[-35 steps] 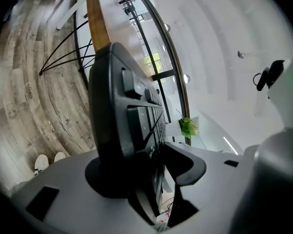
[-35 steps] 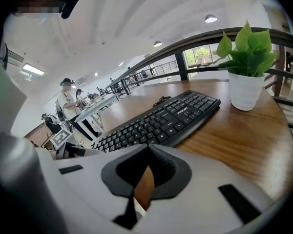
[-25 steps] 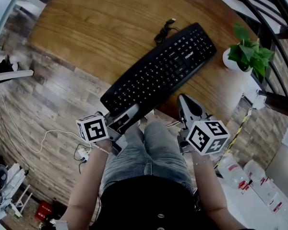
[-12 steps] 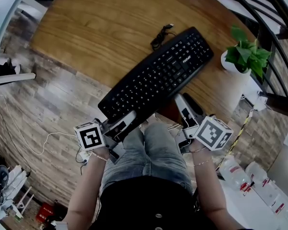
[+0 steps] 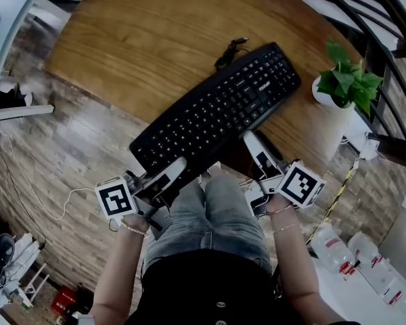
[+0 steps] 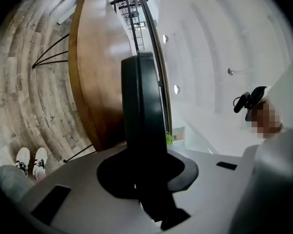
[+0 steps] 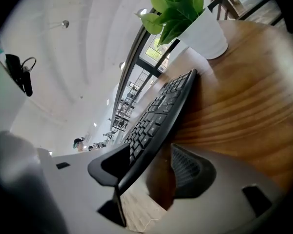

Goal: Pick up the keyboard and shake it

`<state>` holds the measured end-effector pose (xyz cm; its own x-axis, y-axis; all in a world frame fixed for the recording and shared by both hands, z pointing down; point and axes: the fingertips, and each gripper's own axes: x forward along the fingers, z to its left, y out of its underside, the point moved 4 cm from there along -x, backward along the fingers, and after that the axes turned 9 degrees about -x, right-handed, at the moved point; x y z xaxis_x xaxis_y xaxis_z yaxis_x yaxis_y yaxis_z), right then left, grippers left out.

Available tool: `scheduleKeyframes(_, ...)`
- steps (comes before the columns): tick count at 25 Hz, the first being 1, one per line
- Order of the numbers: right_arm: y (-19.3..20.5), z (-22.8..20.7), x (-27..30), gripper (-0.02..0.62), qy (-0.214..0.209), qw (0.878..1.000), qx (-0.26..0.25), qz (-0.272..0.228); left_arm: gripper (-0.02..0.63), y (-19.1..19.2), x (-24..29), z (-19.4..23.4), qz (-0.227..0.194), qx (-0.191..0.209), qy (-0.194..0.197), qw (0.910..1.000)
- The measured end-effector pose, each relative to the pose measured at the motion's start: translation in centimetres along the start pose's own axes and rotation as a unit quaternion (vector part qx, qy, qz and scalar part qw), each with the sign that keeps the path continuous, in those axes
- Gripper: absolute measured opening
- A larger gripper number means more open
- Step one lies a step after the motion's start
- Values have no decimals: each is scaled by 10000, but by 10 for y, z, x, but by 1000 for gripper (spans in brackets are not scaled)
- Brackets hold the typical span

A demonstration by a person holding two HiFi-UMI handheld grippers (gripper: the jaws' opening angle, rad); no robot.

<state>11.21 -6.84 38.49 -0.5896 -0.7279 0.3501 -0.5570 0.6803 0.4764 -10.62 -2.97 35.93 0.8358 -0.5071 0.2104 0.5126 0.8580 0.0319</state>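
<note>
You were in the pick-up step, with the grasp only half made. The keyboard (image 5: 216, 110) lay slantwise along the near edge of the round wooden table (image 5: 142, 39). Its far end was close to the potted plant (image 5: 345, 80), its cable (image 5: 227, 49) was coiled behind it, and its near end stuck out past the table edge above your knees. Your left gripper (image 5: 169, 171) had just been closing. In the left gripper view the keyboard stood edge-on between the two pads, which pinched that overhanging end. Your right gripper (image 5: 254, 144) had just been opening. In the right gripper view its jaws were spread wide around the front edge of the keyboard, with the key side close against one pad. The other pad stood clear underneath, and a strip of table showed in the gap, so that side had no hold yet. The left end looked to be tipping up off the wood, though I could not tell how much of the body was resting on the table. The next move probably called for closing the right jaws firmly on the front edge, so that both ends were gripped before the lift. After that you would raise the keyboard level and clear of the table before shaking it. The cable needed slack, and the pot sat close enough to the far end that a wide swing could have knocked it.
</note>
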Motion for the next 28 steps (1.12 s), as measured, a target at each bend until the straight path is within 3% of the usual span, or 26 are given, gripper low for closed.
scheduleKeyframes(6,4,4,17,256,-406,9972,622,-121,89,5,-3,-8,-53,-181,54,9998)
scheduleKeyframes(16,-11,-5,57,255,-908,9877,1267,-160,90,1,-4,-16,241,-83,13,9997)
scheduleKeyframes(24,-21,-10,72,251,-918,9892,1132,-177,89,1,-4,-10,352,-32,15,9994)
scheduleKeyframes(28,-21,-10,70,187,-1202,9838,1287,-318,88,0,-4,-7,316,-48,52,9995)
